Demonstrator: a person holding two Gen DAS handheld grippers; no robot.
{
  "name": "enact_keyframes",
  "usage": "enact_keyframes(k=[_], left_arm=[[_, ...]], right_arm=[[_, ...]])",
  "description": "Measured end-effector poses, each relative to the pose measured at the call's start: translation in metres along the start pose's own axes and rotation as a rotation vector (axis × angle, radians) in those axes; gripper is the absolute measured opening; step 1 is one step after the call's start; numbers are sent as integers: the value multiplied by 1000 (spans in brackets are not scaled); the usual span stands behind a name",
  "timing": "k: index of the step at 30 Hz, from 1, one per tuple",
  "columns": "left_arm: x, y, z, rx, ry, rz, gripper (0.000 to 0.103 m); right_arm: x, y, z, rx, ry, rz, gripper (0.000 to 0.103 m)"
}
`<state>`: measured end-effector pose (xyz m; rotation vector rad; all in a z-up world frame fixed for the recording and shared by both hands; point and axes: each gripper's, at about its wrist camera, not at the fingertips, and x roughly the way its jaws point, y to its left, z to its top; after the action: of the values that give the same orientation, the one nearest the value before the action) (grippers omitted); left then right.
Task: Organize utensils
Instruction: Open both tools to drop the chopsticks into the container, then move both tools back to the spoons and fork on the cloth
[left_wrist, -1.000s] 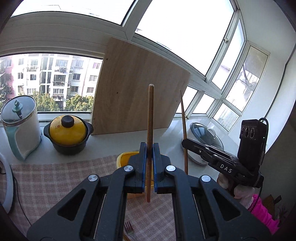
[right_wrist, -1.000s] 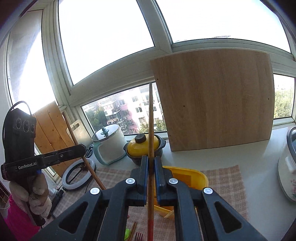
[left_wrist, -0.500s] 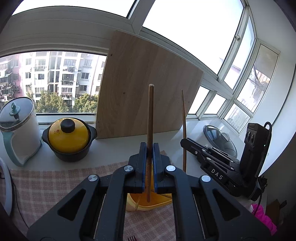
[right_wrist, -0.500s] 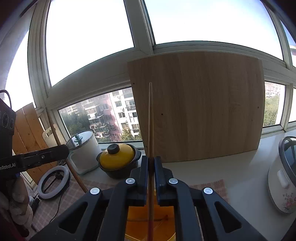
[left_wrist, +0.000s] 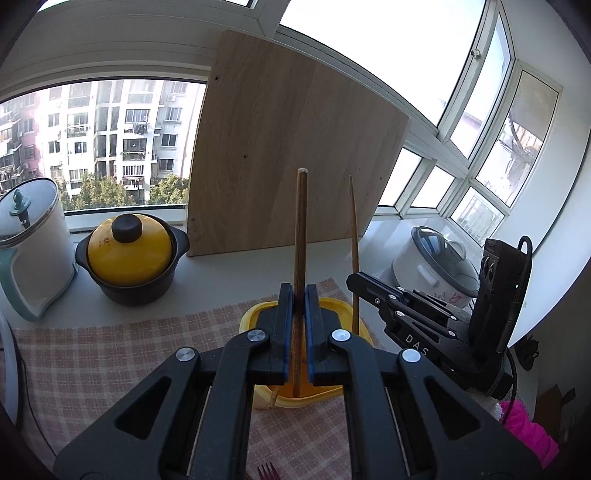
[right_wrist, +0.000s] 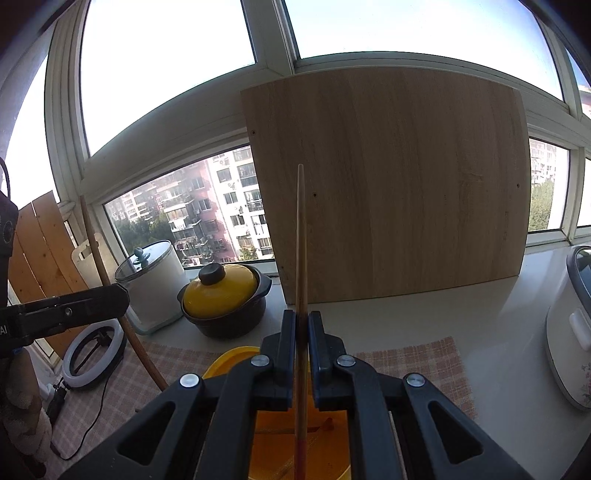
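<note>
In the left wrist view my left gripper (left_wrist: 300, 295) is shut on a brown wooden chopstick (left_wrist: 300, 229) that stands upright, its lower end over the yellow container (left_wrist: 249, 317). My right gripper (left_wrist: 364, 282) comes in from the right, holding a thinner chopstick (left_wrist: 354, 240). In the right wrist view my right gripper (right_wrist: 302, 321) is shut on that pointed chopstick (right_wrist: 301, 236), whose reddish lower end hangs above the yellow container (right_wrist: 229, 360). Wooden sticks lie inside it. My left gripper (right_wrist: 114, 295) shows at the left with its chopstick (right_wrist: 99, 254) slanting.
A checked cloth (left_wrist: 110, 350) lies under the container. Behind it stand a yellow-lidded black pot (left_wrist: 129, 254), a white kettle (left_wrist: 29, 236) and a leaning wooden board (left_wrist: 288, 147). A rice cooker (left_wrist: 436, 266) is at the right, a ring light (right_wrist: 92, 347) at the left, fork tines (left_wrist: 267, 472) near the bottom edge.
Both grippers have sunk and moved forward with their chopsticks. The yellow container now lies right under the chopsticks' lower ends, and the pot and board look nearer.
</note>
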<state>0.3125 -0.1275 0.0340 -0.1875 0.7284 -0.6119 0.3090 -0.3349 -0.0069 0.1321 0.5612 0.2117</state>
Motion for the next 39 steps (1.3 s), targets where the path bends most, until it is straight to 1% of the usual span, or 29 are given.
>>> enact_keyframes(k=[1,13,21,23,24,25,26,31,36,38,39], left_arm=[[2,0,-2,-2,9,-5,3],[17,-6,-25,21,75,29,3],[10,-12,-36,40,83,41,3],[5,-13,-37,43,72,44,4],[3,-13,-37,43,68,42,9],[0,-13,-37,41,63,40,22],[-3,-13,-38,40,57,39,27],[-16,-18,-41,74,38,57,28],[-34,-19,-46,87,18,59,28],[-44,-18,-50,94,6,61,29],[-49,-18,-52,99,0,62,29]], right_arm=[[-1,-1,-2,0,4,0,4],[-7,-8,-29,4,62,5,4],[-13,-8,-39,17,90,6,5],[-17,-7,-39,14,91,4,7],[-19,-6,-40,14,90,4,13],[-21,-6,-40,14,87,5,22],[-23,-5,-40,13,84,5,24],[-37,-6,-43,29,74,11,27],[-53,-5,-46,37,56,20,31],[-64,-3,-49,32,41,27,38],[-70,-3,-51,27,29,29,46]])
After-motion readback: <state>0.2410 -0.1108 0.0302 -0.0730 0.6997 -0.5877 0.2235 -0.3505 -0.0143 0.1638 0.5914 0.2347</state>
